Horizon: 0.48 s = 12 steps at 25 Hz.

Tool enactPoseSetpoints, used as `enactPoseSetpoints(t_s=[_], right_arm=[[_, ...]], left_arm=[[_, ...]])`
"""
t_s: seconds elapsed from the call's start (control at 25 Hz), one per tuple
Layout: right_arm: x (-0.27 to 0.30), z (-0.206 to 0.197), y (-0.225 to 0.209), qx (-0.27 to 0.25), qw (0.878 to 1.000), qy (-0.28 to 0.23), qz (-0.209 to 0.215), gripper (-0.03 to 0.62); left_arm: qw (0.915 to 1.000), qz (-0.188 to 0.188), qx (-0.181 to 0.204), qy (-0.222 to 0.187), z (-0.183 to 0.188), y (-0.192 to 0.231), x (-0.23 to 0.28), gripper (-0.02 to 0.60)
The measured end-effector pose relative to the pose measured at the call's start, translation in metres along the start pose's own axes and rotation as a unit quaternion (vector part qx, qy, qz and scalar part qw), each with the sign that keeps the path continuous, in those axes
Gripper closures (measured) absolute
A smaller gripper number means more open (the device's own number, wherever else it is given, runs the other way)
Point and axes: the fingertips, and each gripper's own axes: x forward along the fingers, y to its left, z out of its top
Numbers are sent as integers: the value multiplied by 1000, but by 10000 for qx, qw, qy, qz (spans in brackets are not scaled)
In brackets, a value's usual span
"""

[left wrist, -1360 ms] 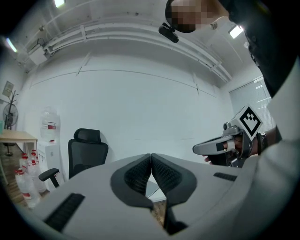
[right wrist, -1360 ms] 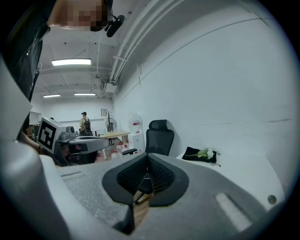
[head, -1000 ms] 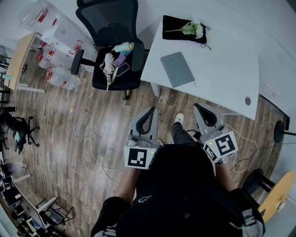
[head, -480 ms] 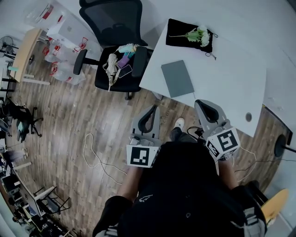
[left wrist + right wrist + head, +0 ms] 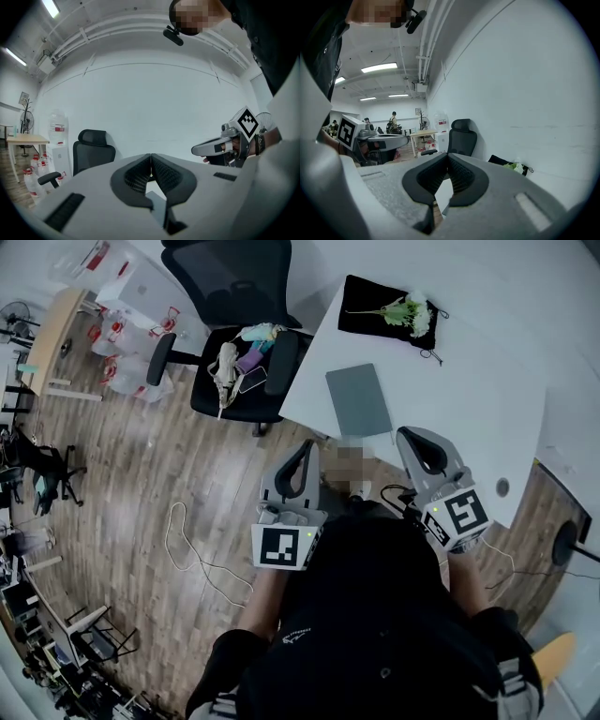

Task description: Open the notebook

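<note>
The grey notebook [image 5: 358,399] lies closed on the white table [image 5: 459,381], near its front left edge. My left gripper [image 5: 307,447] is shut and empty, held over the floor just short of that edge, below and left of the notebook. My right gripper [image 5: 407,434] is also shut and empty, its tip over the table edge, right of the notebook. The left gripper view has its jaws [image 5: 151,154] pressed together, with the right gripper [image 5: 208,149] beside them. The right gripper view shows its jaws [image 5: 447,156] closed too, with the left gripper [image 5: 386,140] at the left.
A black cloth with a flower [image 5: 386,304] lies at the table's far end. A black office chair [image 5: 239,343] loaded with small items stands left of the table. A white cable [image 5: 192,554] trails over the wooden floor. Water bottles [image 5: 117,329] sit at the far left.
Both grippers have moved forward toward the table, still shut. The notebook now lies closer in front of them, and the right gripper's tip has reached the table edge.
</note>
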Motion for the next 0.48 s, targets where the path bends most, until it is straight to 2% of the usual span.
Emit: enactPoseSetpoints(t_s=[0.2, 0.32, 0.48], right_arm=[[19, -1, -7, -65, 9998, 155, -130, 589], [31, 2, -8, -57, 9992, 241, -301, 588], [52, 2, -15, -36, 9979, 393, -517, 588]], left_arm=[[9996, -168, 172, 160, -8, 21, 16, 576], [9991, -397, -8, 111, -3, 28, 30, 575], [9968, -791, -44, 125, 0, 37, 48, 575]])
